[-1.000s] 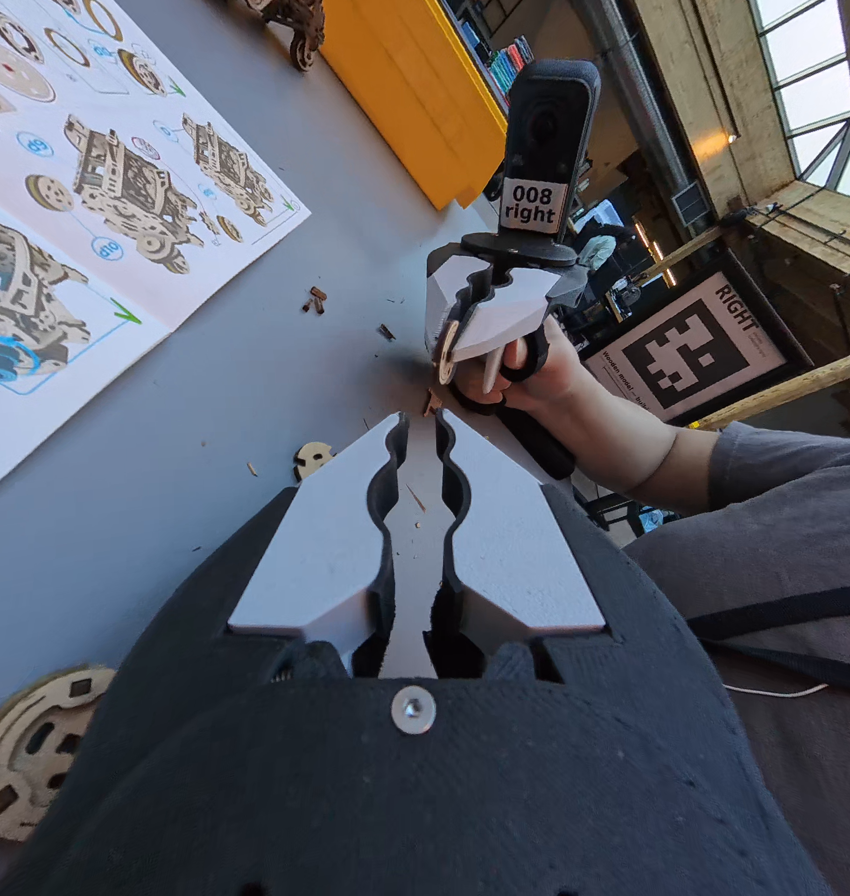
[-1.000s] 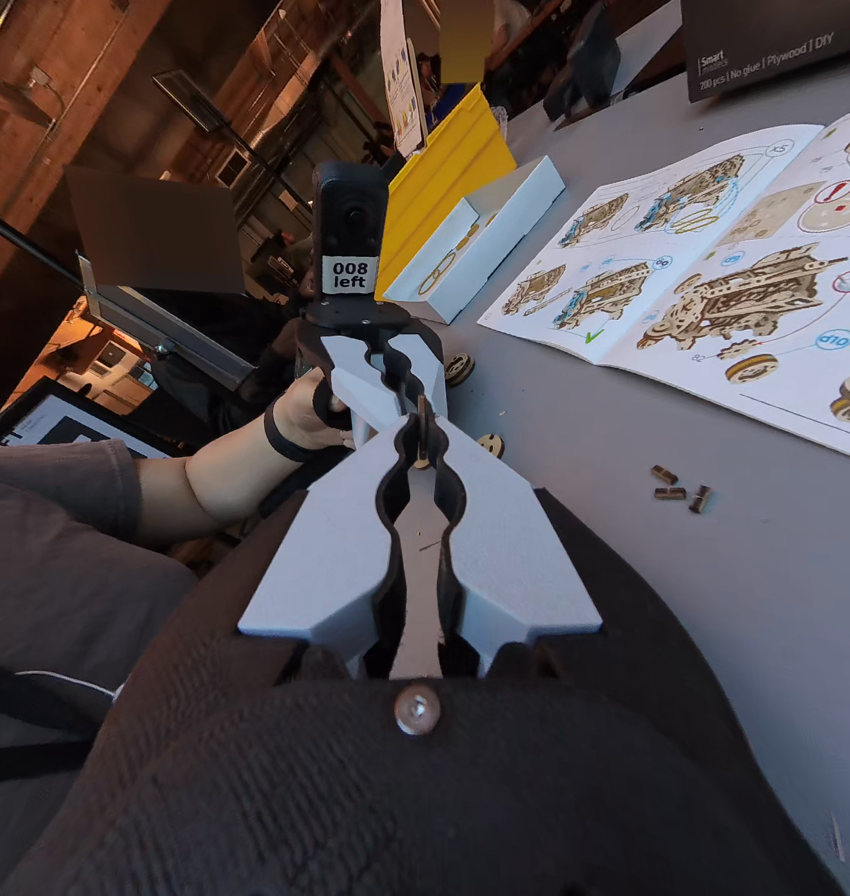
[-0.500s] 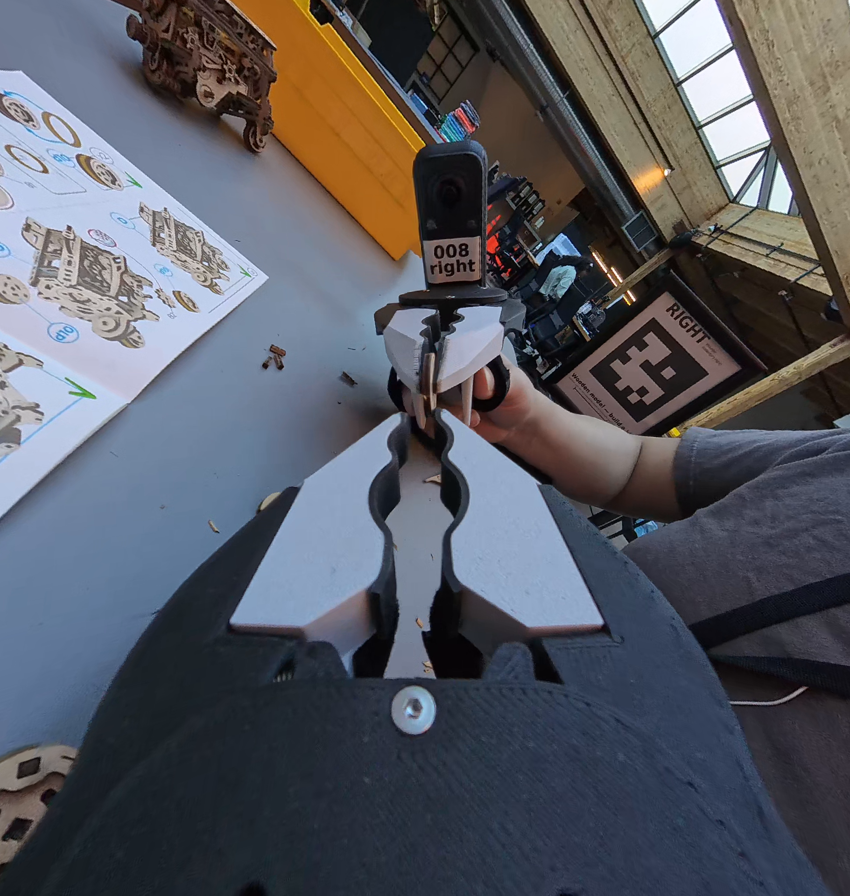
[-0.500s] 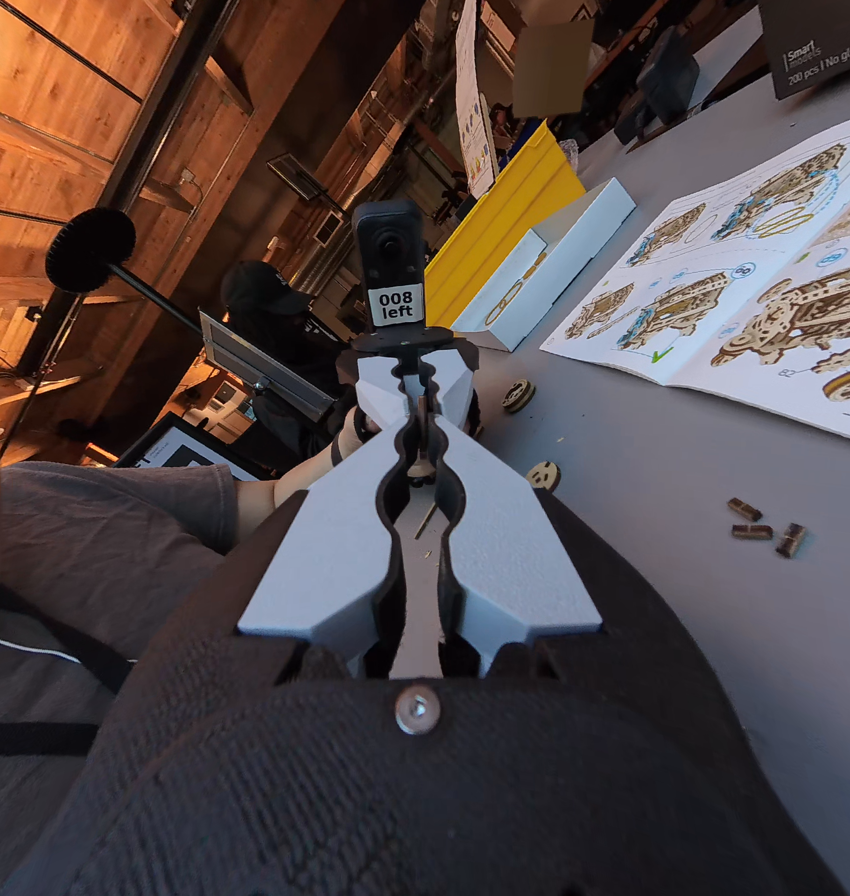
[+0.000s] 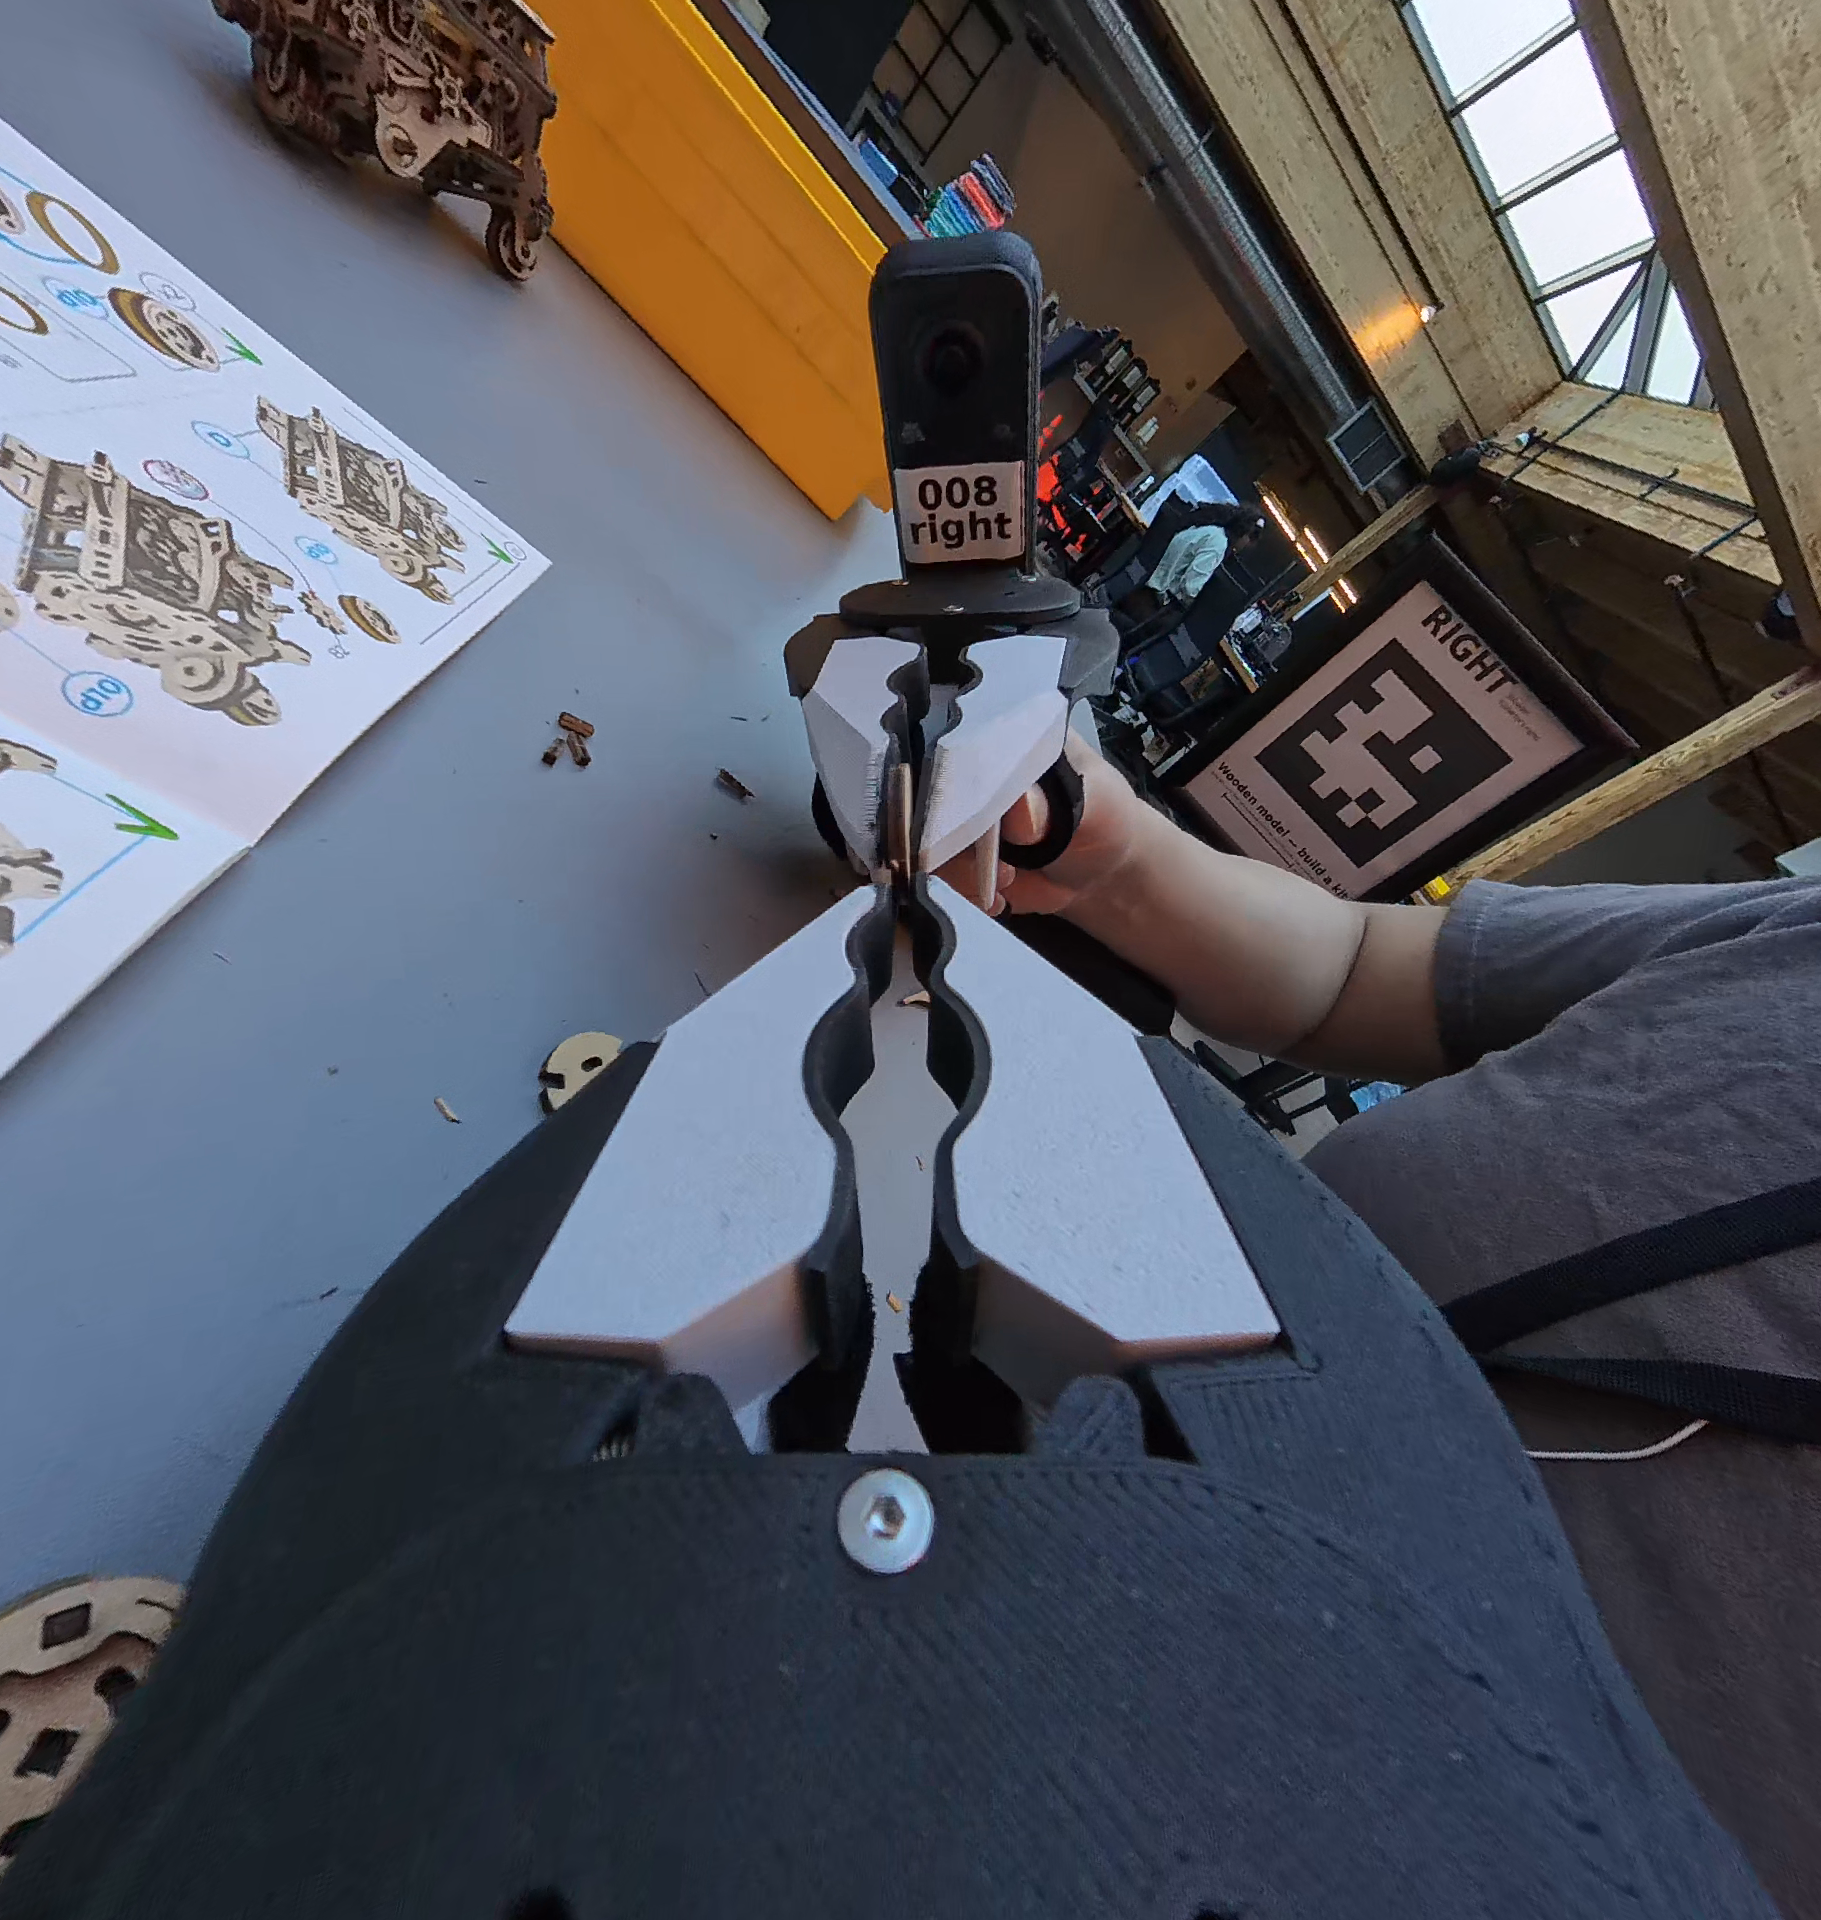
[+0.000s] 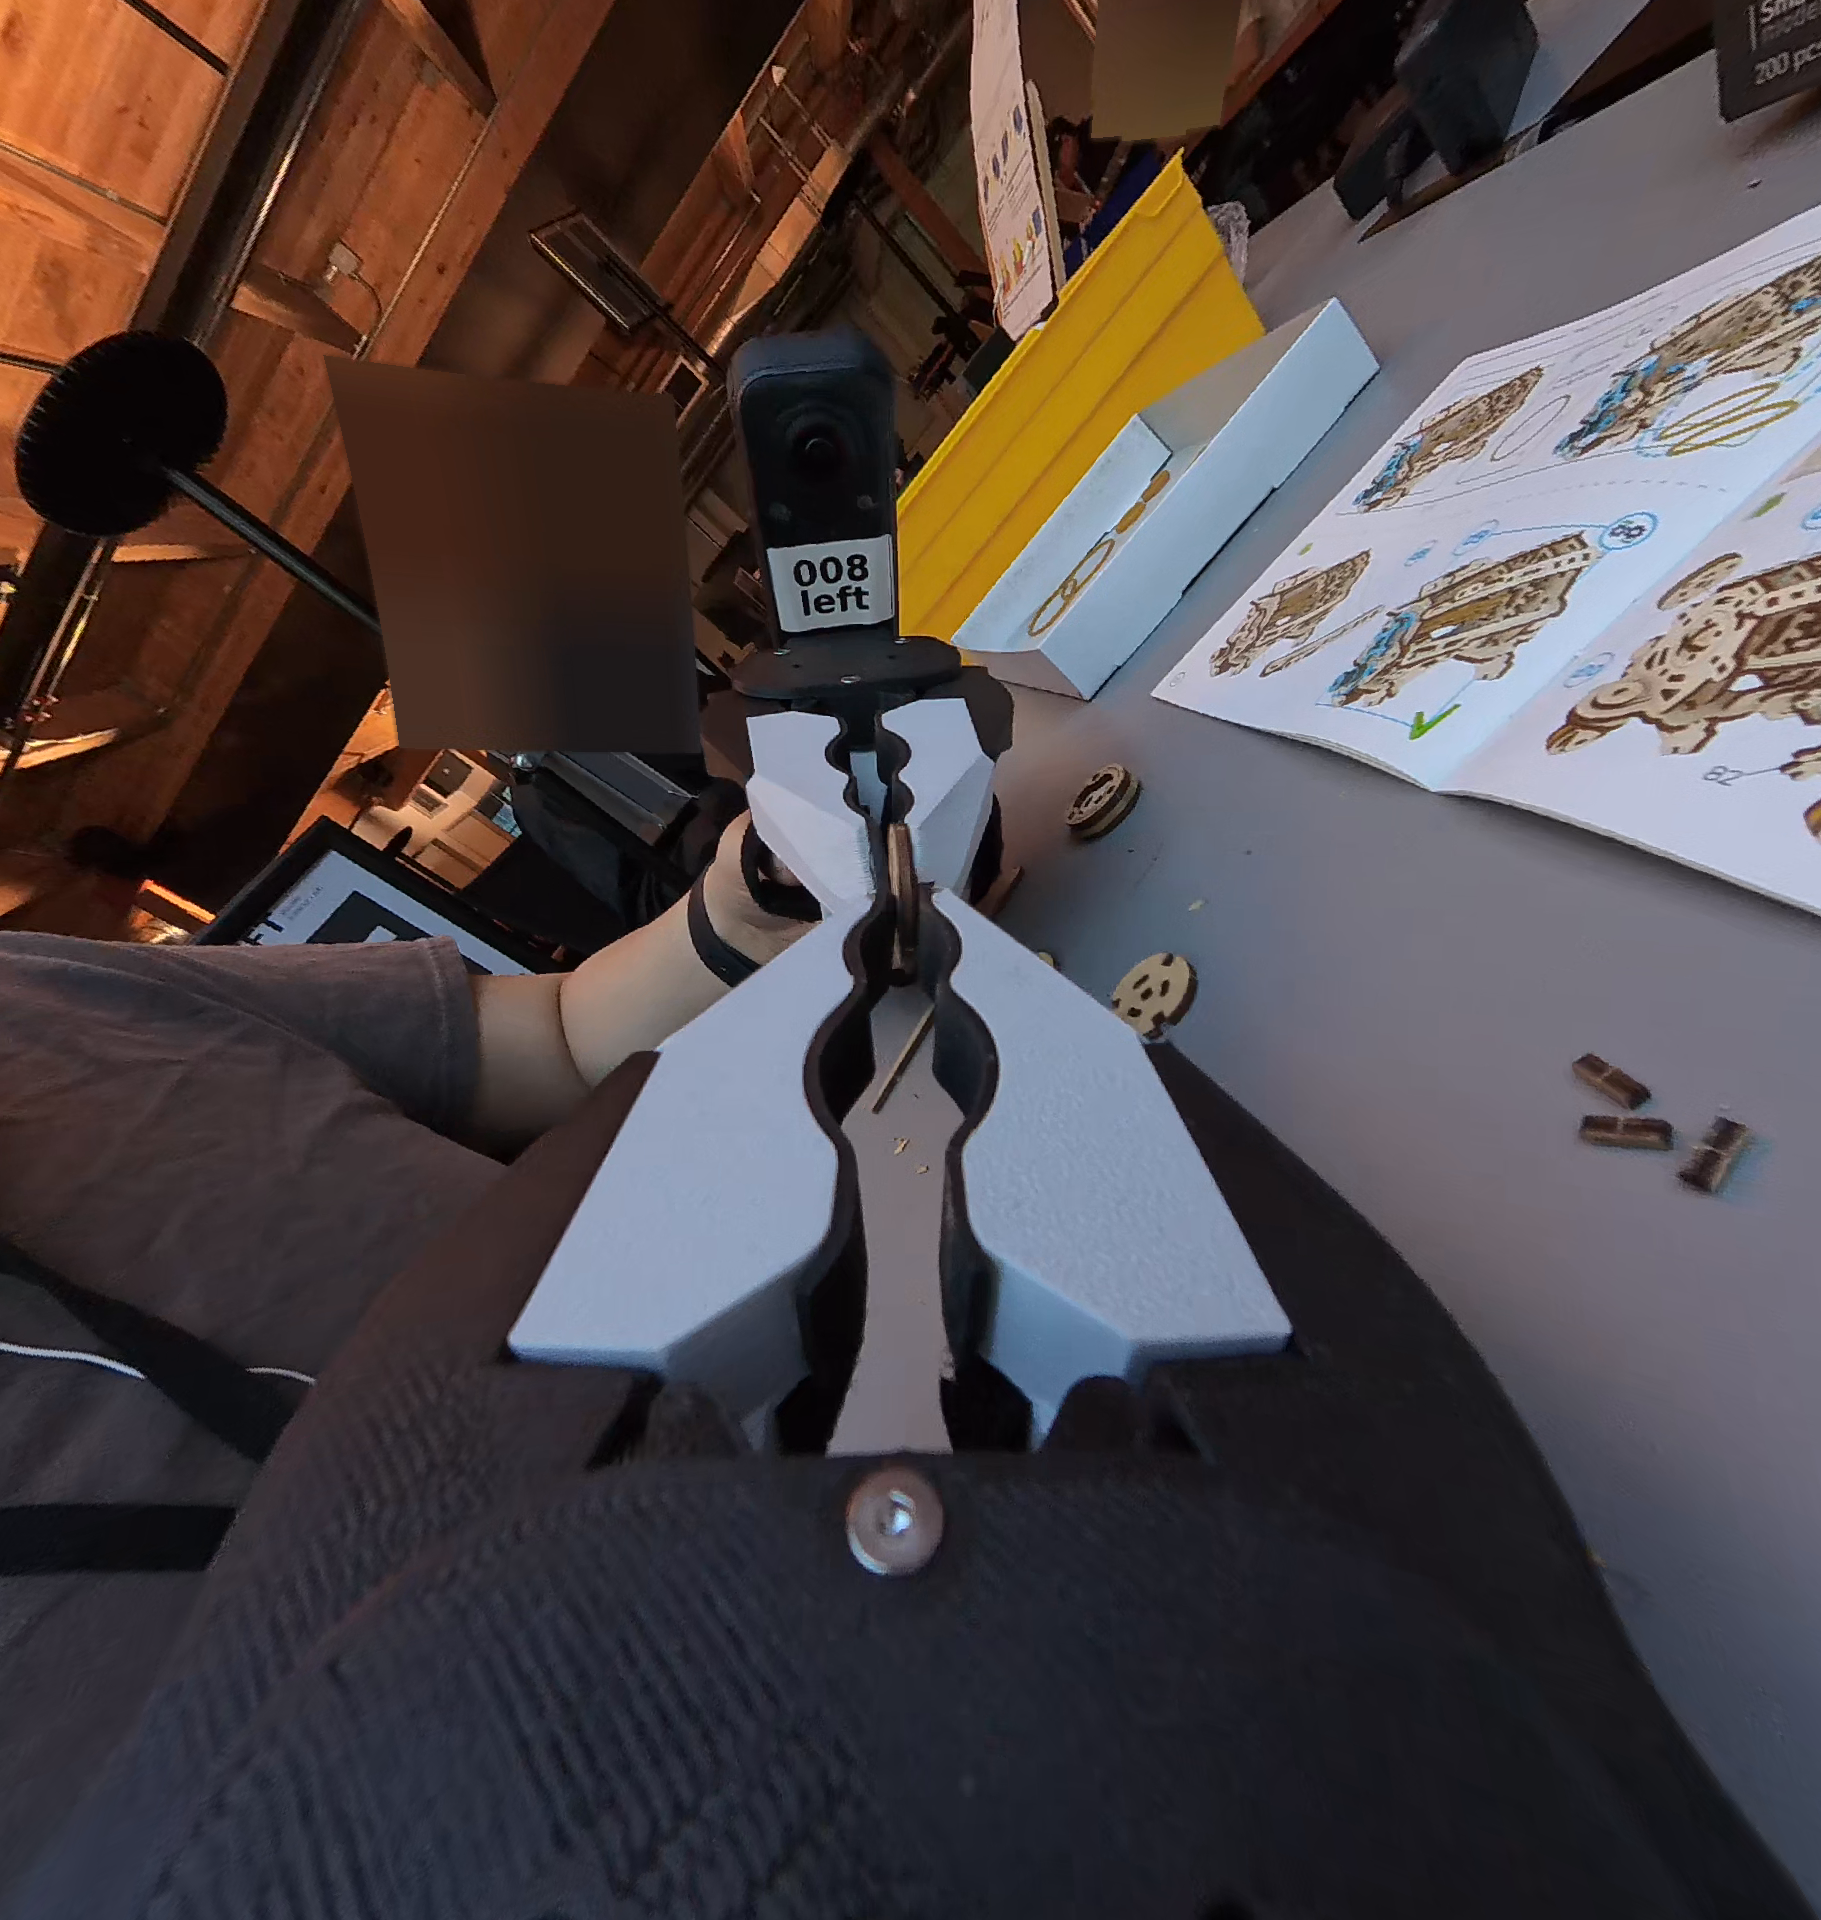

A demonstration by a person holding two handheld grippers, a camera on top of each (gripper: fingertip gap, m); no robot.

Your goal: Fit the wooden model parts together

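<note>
While both grippers are meeting tip to tip, I'm pinching a wooden disc (image 6: 898, 883) edge-on in the right gripper's (image 6: 901, 914) jaws; the left gripper's (image 5: 893, 904) jaws are nearly closed, contents unclear.

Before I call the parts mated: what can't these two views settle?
- The joint: both views show the wooden disc edge-on, squeezed between the left gripper and the right gripper; the fingers hide the seating.
- Large wooden wheel, left wrist view: cut off by the frame edge and the gripper body.
</note>
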